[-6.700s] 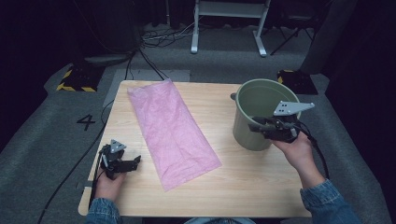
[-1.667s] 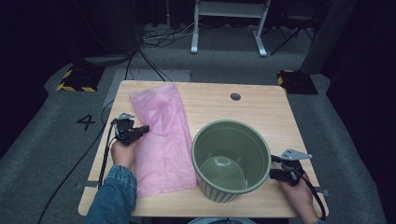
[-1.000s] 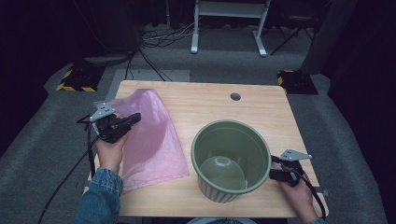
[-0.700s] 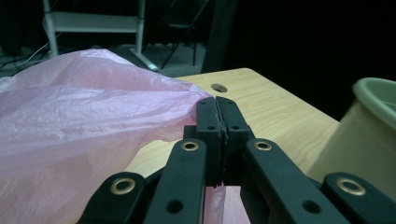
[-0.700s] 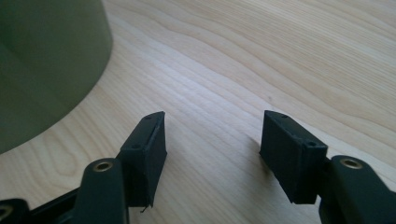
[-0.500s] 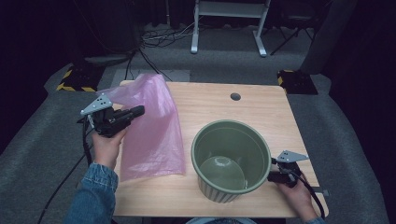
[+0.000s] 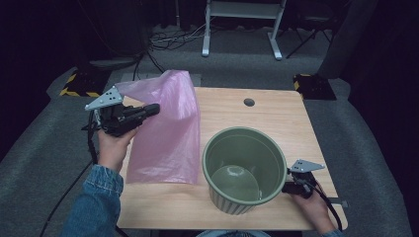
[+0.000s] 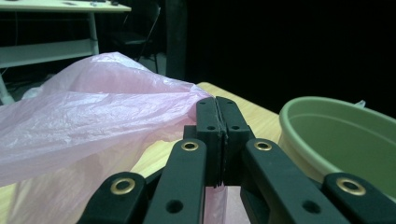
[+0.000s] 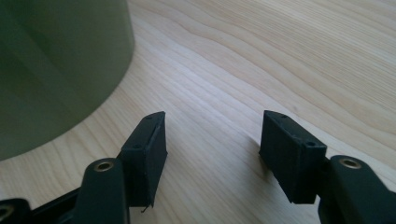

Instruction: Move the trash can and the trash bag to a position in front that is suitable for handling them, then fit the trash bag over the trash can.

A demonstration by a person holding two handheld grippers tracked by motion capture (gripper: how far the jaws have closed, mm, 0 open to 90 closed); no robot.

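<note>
The left tongs (image 7: 150, 109) are clenched on the top edge of a thin, floppy, probably slippery pink bag (image 7: 165, 133) draping to the worktop (image 7: 276, 116) beside the green bucket (image 7: 244, 170); the right tongs (image 9: 212, 140) stand released.

1. Left gripper (image 7: 153, 108): raised above the table's left edge, roughly level; jaws pressed together.
2. Right gripper (image 7: 285, 187): low at the near right corner; jaws parted, nothing between.

The bag (image 7: 165, 133) is translucent pink; the pot (image 7: 244, 168) is muted green with faint ribbing; the table (image 7: 276, 118) is pale wood grain. Both grippers have black jaws; the sleeve (image 7: 96, 192) is blue denim; the floor pads (image 7: 79, 85) carry yellow-and-black stripes.
</note>
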